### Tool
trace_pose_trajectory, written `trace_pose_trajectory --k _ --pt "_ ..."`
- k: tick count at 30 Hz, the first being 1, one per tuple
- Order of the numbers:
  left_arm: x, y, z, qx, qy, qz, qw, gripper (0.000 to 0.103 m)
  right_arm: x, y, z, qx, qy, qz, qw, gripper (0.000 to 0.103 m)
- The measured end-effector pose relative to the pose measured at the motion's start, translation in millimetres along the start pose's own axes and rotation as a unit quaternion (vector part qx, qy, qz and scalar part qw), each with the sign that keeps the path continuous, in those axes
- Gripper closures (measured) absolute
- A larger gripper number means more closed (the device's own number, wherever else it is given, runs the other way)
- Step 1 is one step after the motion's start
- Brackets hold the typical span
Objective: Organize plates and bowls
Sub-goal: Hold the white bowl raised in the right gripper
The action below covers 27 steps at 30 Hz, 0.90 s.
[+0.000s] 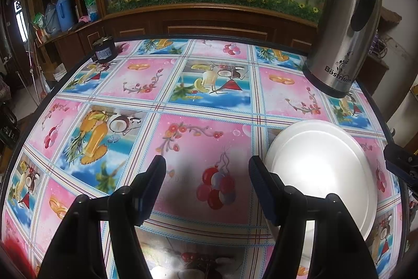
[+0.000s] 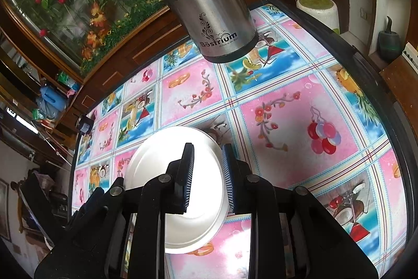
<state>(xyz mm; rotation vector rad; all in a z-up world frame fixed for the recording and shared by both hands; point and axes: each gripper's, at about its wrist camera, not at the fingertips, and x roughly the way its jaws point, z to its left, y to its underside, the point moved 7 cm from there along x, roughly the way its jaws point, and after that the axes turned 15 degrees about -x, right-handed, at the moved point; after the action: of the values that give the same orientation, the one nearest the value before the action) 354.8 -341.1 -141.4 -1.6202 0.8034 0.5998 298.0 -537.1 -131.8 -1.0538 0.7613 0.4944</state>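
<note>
Right wrist view: the right gripper [image 2: 207, 177] has its jaws narrowed astride the white plate's [image 2: 146, 166] rim, near the steel flask [image 2: 209, 4]. The left gripper [image 1: 207, 187] hangs released beside it. No stack visible; sorting looks barely begun.

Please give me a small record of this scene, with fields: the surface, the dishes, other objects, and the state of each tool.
surface: table with a colourful printed cloth
dishes: one white plate; no bowl visible
other objects: steel flask, small dark jar
left tool: open, empty, beside the plate
right tool: narrow gap, fingers either side of the plate's rim; grip unclear
</note>
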Motion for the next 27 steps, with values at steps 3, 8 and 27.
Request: trace_pose_trajectory --k 3,8,27 --pt "0.1 -0.3 0.0 -0.001 0.000 -0.001 1.0000 0.037 1.6 0.5 -0.6 0.000 0.002 0.002 1.000 0.081" --pt "1.8 1.0 0.6 -0.001 0.001 0.004 1.0000 0.037 4.4 2.7 -3.2 0.003 0.003 0.009 1.000 0.081" --pt "3.4 2.0 1.4 -0.001 0.000 0.006 1.0000 0.037 3.7 2.8 -1.7 0.003 0.001 0.011 1.000 0.081"
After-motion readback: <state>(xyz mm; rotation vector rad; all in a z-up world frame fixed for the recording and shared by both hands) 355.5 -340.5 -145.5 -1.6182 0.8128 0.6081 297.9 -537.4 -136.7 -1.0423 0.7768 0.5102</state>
